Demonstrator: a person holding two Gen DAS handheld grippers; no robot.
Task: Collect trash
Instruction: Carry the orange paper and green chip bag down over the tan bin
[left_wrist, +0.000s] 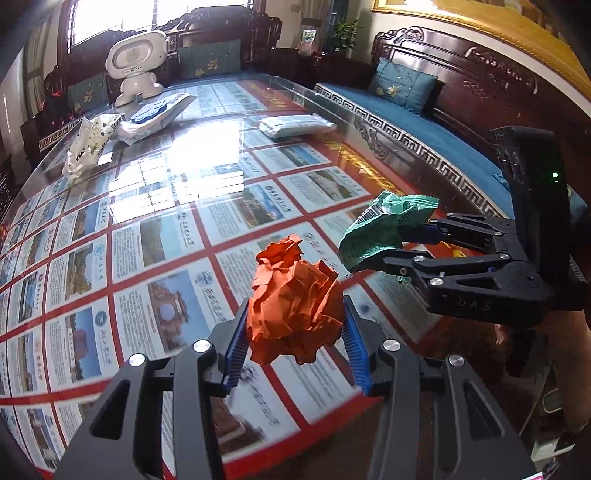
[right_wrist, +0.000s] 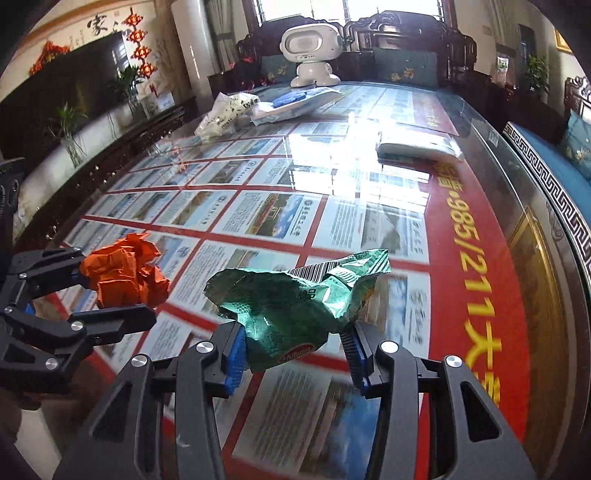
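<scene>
The left gripper (left_wrist: 295, 317) pinches one crumpled orange paper ball (left_wrist: 295, 299) between its blue pads, held above the near part of the glass-topped table (left_wrist: 155, 192); the ball is roughly round, with no clear long axis. The right gripper (right_wrist: 295, 341) pinches one crumpled green snack wrapper (right_wrist: 295, 299), its long axis running left to right, the barcoded end pointing far right. The two grippers sit side by side, close but apart. At the far end stand one white robot toy (right_wrist: 310, 51), a blue-topped wipes pack (left_wrist: 155, 114), a white printed bag (left_wrist: 88, 144) and, further right, a flat white packet (left_wrist: 295, 125). The middle stretch of the table is bare poster; its right edge runs along the blue-cushioned bench (left_wrist: 424, 125).
</scene>
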